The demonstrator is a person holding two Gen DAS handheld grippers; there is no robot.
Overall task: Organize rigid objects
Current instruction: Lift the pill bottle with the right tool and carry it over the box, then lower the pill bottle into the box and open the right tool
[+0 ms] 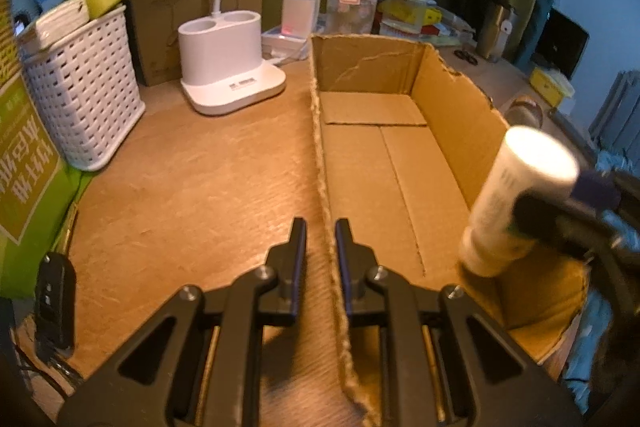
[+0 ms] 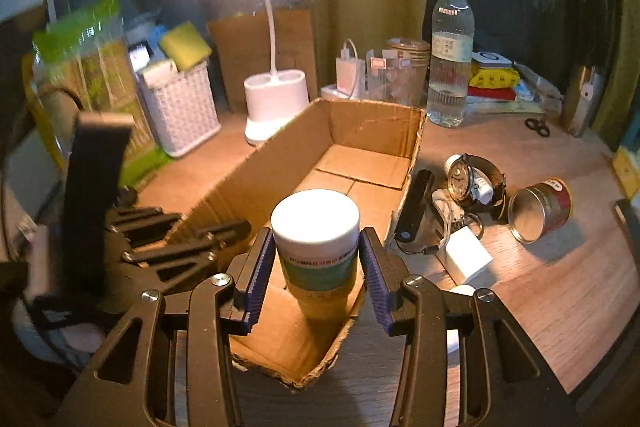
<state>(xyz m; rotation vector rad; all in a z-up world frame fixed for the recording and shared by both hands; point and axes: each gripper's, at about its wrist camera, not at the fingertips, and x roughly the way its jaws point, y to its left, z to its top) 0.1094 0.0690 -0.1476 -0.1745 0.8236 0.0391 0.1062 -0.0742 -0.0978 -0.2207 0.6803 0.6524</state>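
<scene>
So the right gripper [image 2: 316, 267] has its 2 fingers clamped on the white bottle [image 2: 316, 239], holding it upright over the near end of the open cardboard box [image 2: 372, 131]. The left gripper [image 1: 320, 251] sits with fingers closed around the box's left wall, probably steadying it. Tip for this bit: lower the bottle till its base touches the box floor before letting go, and tuck it into a corner so the watch [image 2: 460, 179] and tin [image 2: 540, 207] on the surface fit later.
</scene>
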